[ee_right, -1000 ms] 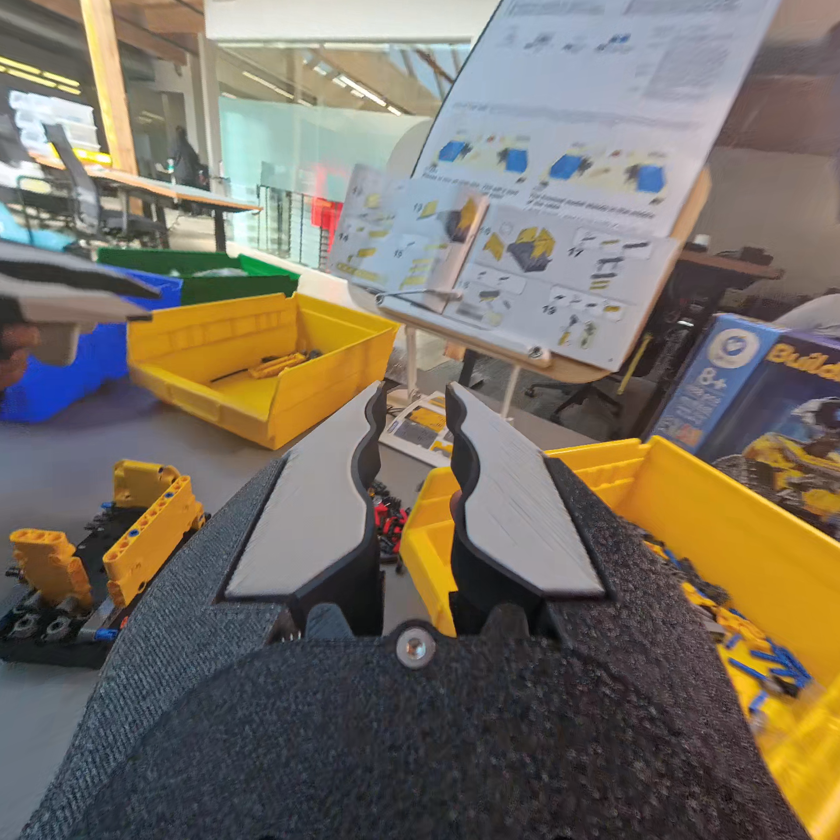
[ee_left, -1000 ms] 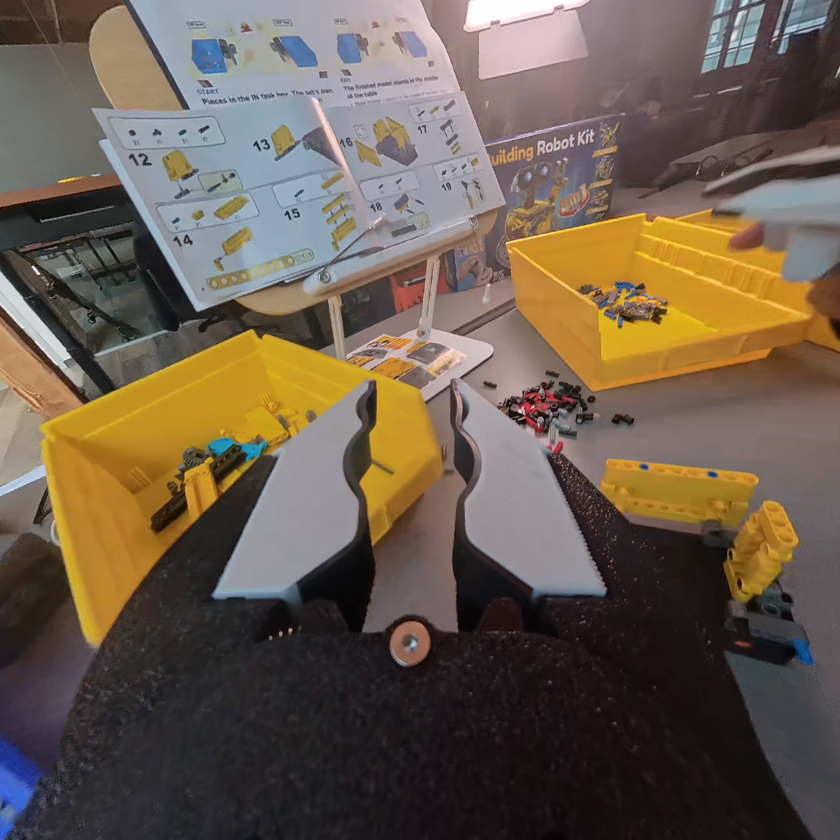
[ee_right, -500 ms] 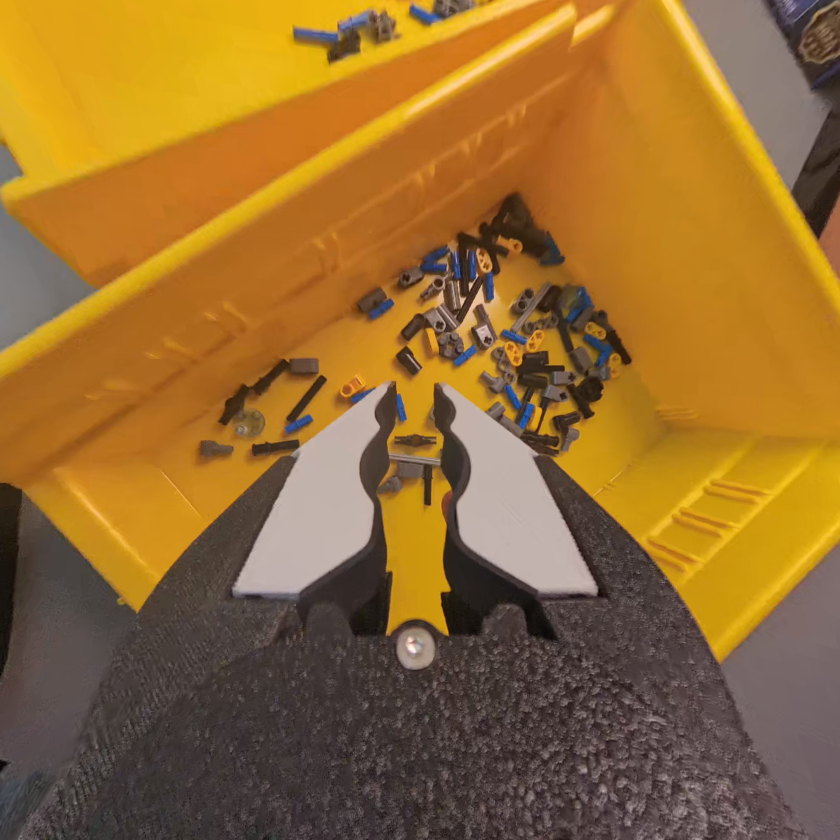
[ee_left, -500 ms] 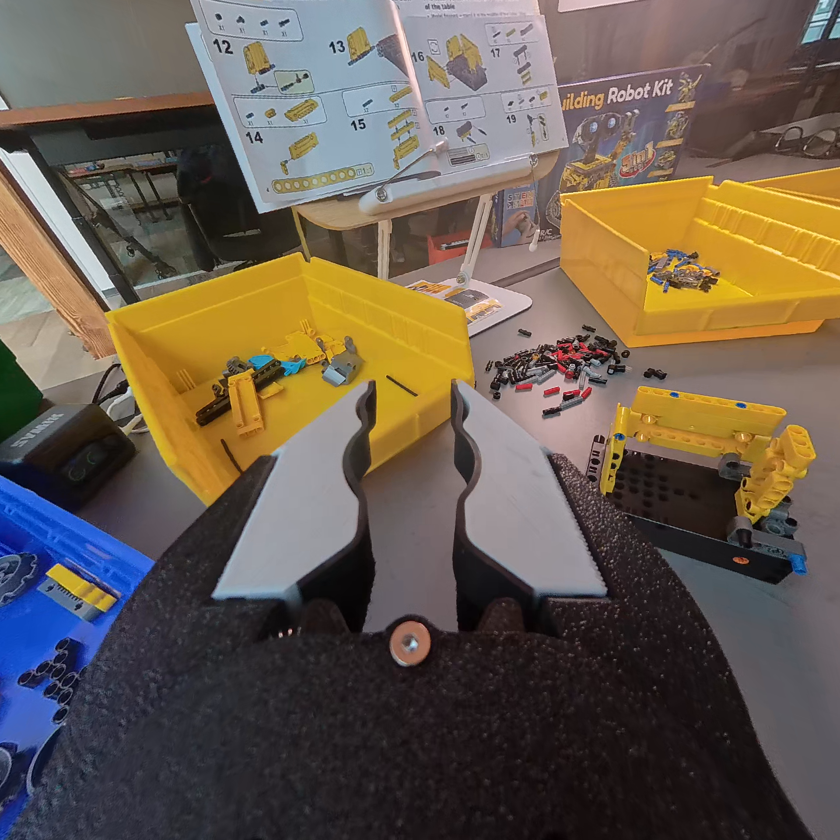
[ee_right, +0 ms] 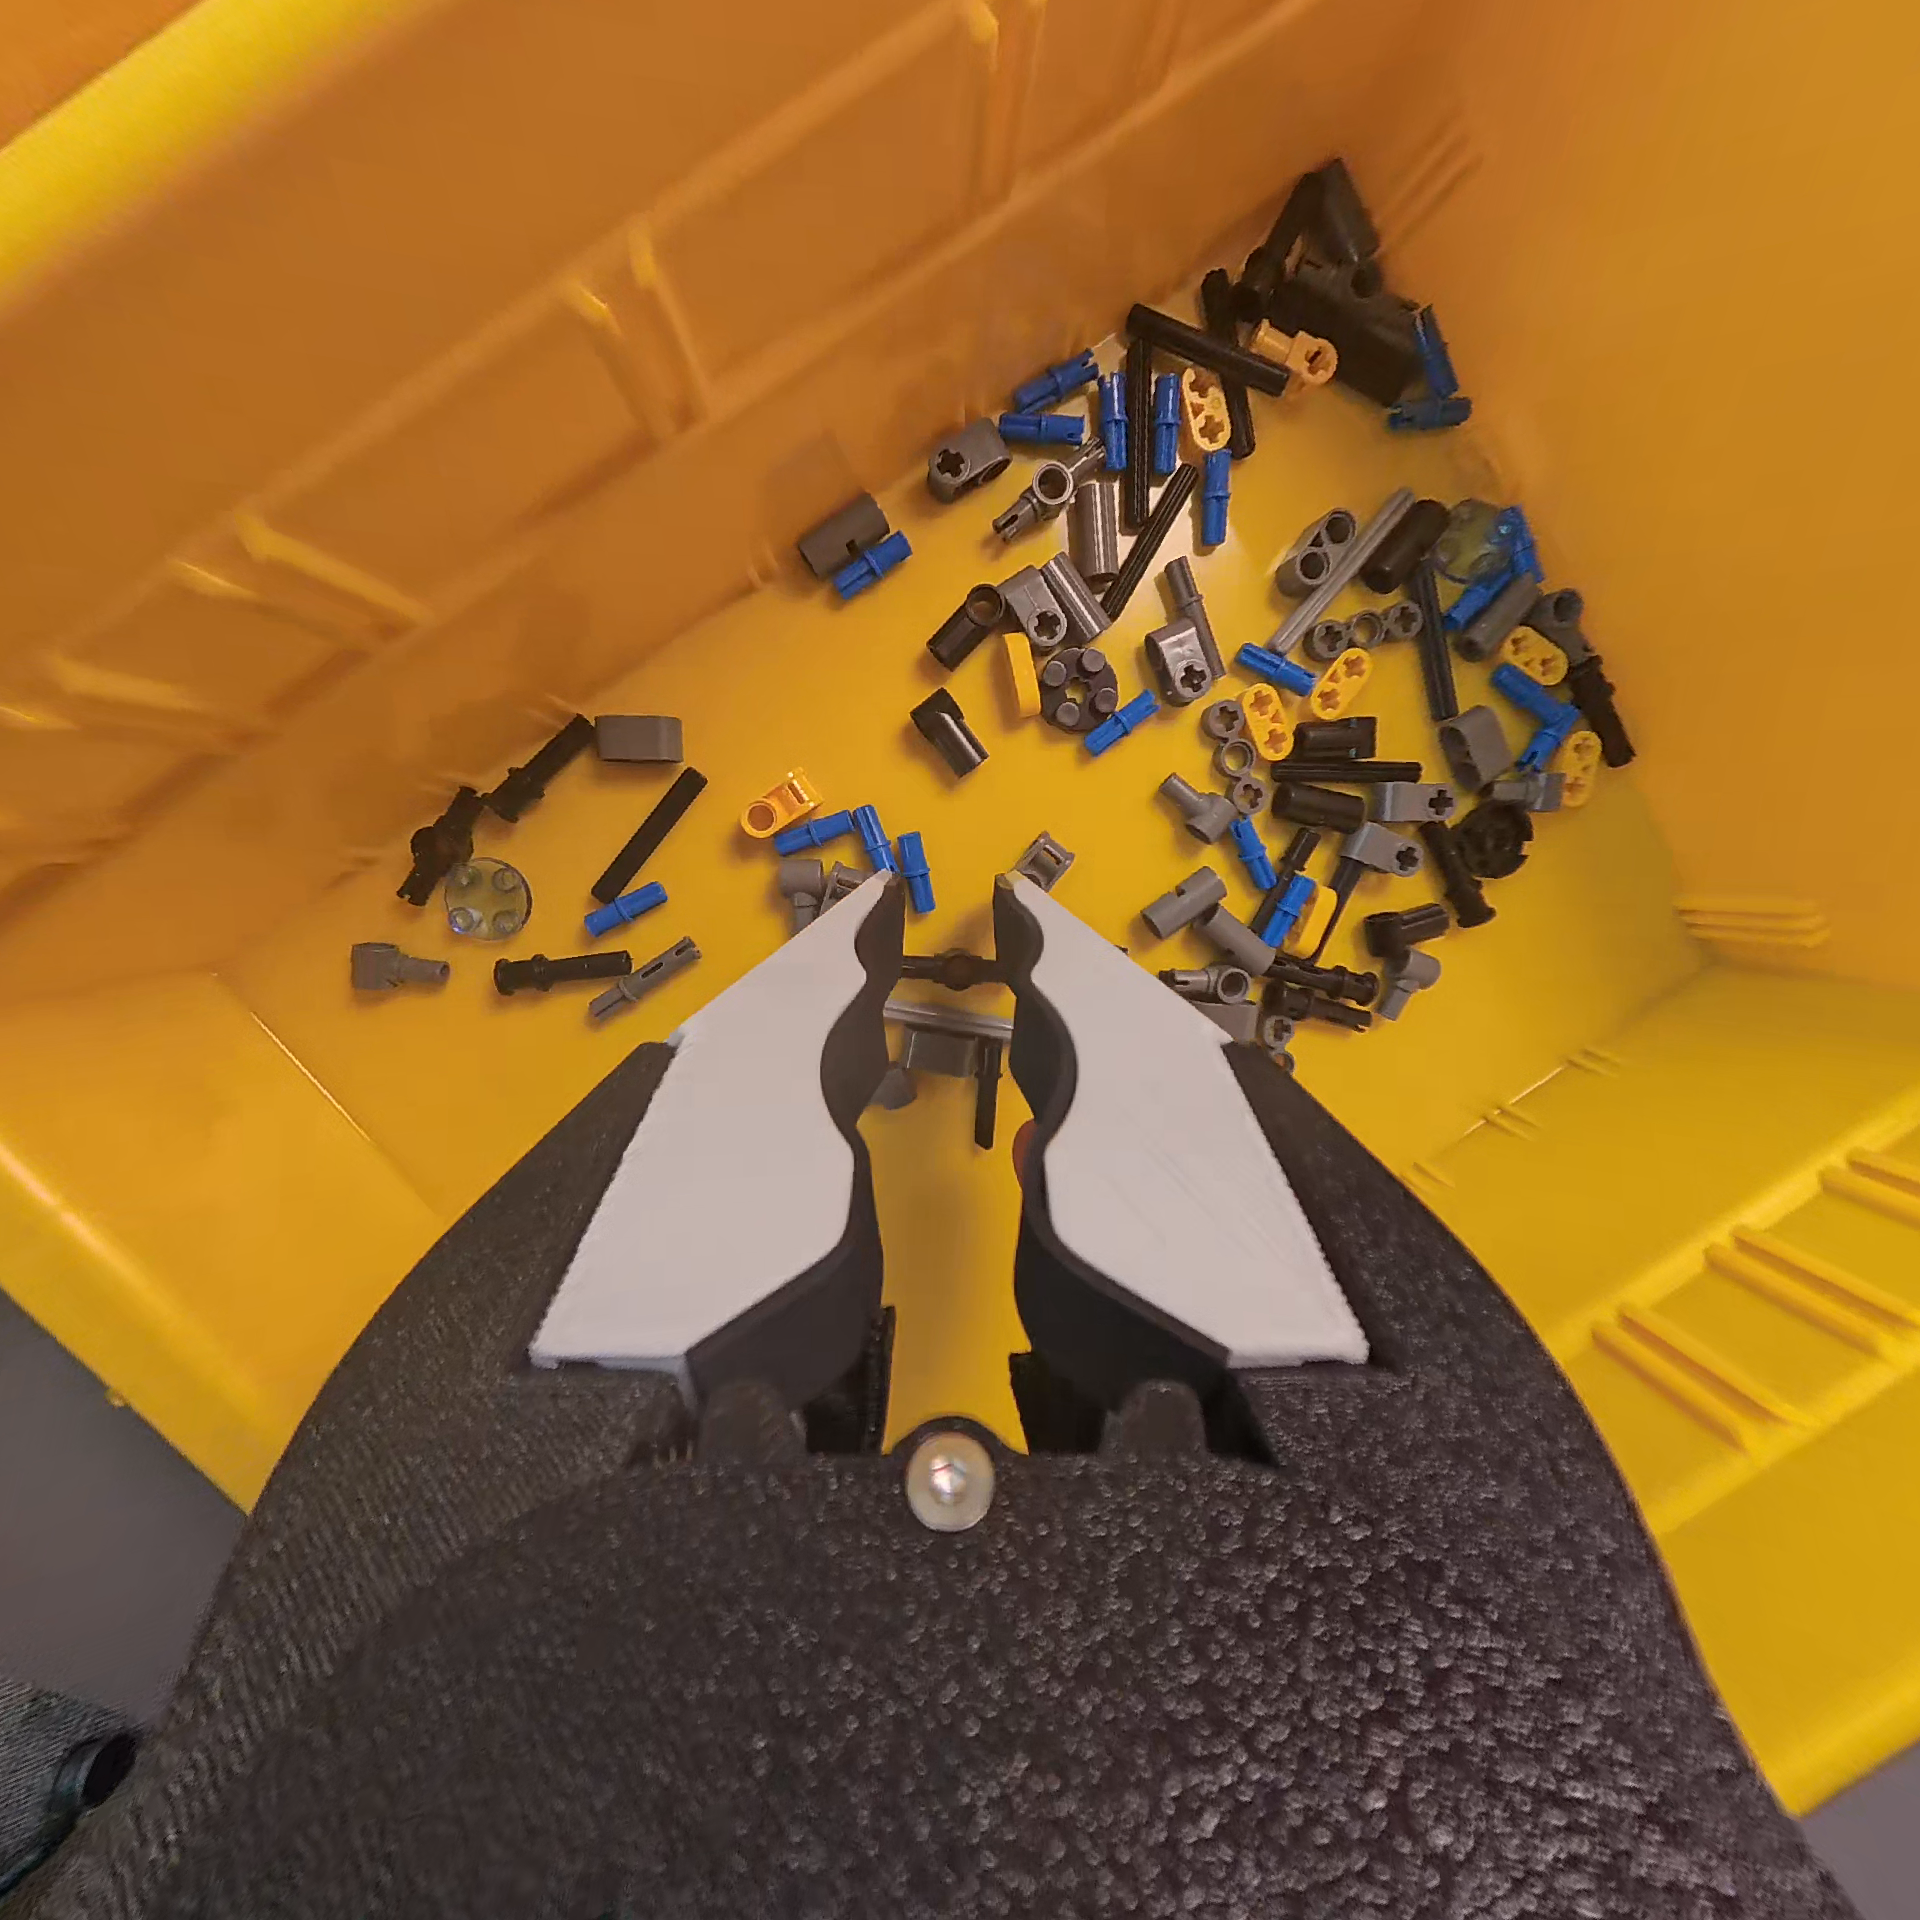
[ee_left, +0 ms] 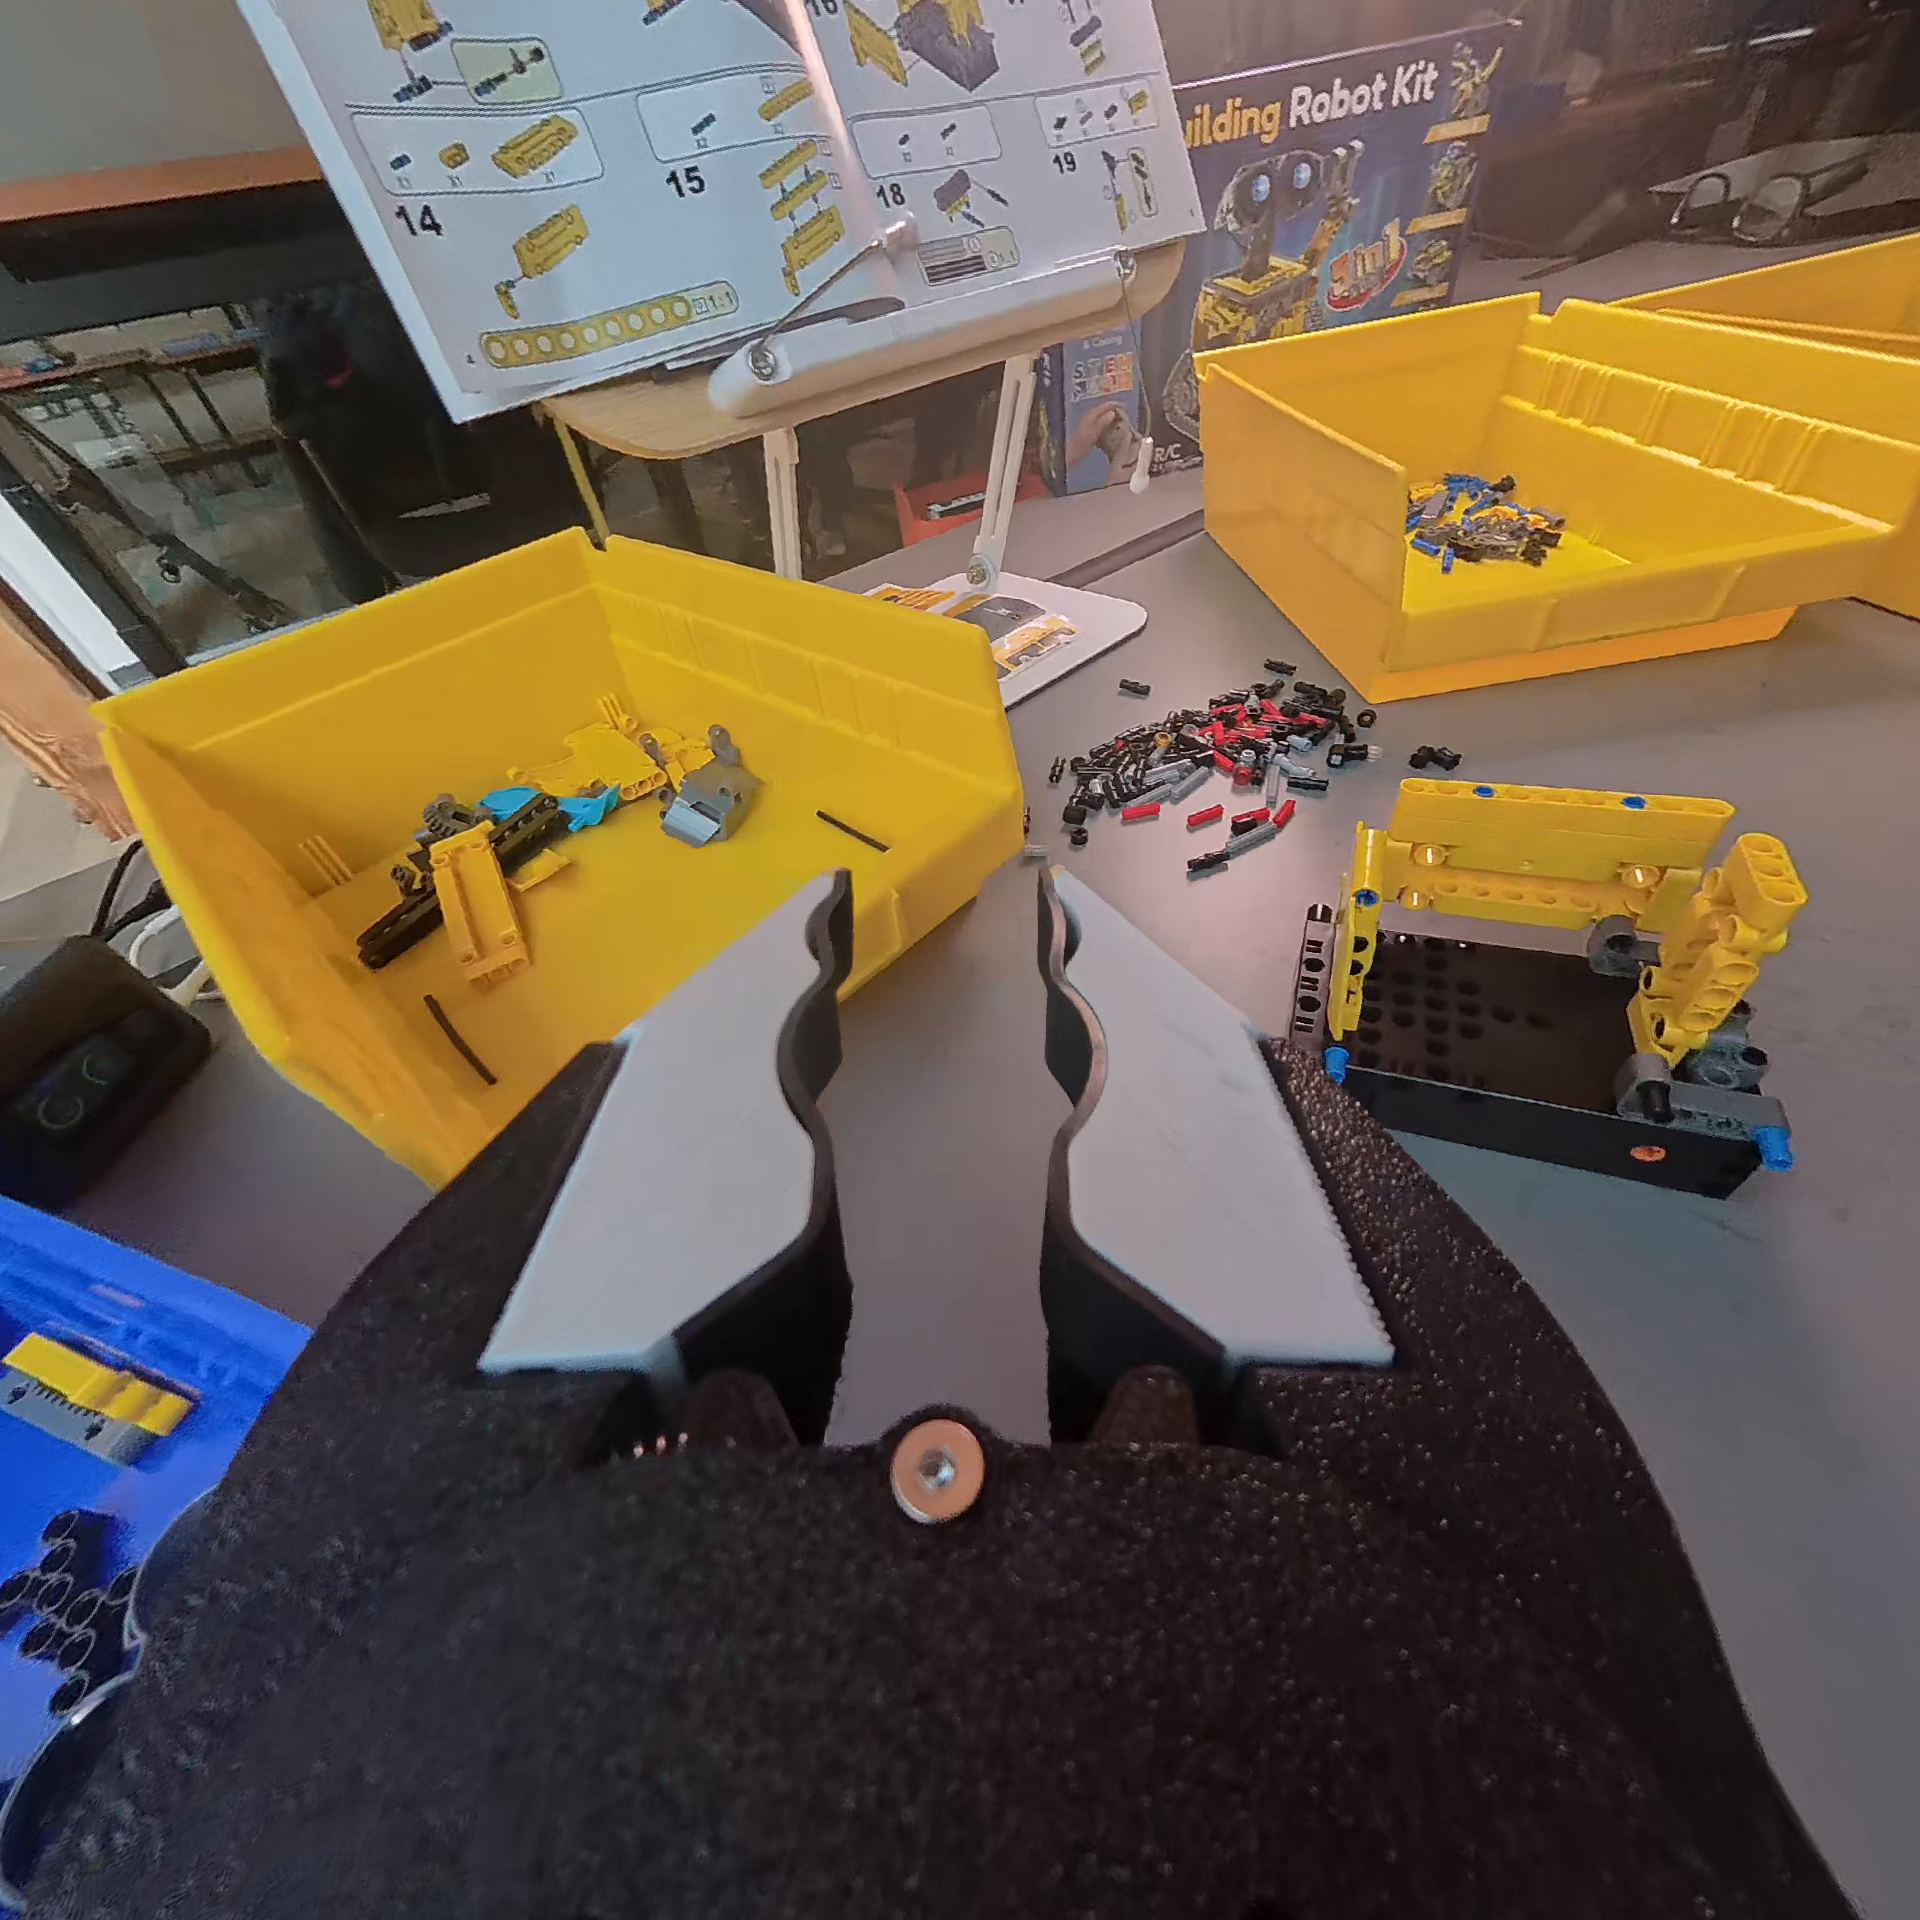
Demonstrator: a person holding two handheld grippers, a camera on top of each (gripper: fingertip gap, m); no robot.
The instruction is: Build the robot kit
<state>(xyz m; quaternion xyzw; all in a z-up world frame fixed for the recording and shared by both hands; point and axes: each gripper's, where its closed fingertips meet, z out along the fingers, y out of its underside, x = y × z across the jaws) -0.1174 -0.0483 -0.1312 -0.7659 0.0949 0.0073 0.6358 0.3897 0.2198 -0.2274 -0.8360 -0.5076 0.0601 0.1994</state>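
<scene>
Right hand-held gripper lowered nearer, parted, empty, black pin between fingertips, left hand-held gripper parted, empty

Even, bright indoor light; soft shadows. Wide-angle bending at edges in both views. Right wrist view's upper-left corner slightly blurred.

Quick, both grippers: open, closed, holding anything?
Left gripper: open, empty, above the table beside a yellow bin.
Right gripper: open, empty, inside a yellow parts bin over small pins.
</scene>
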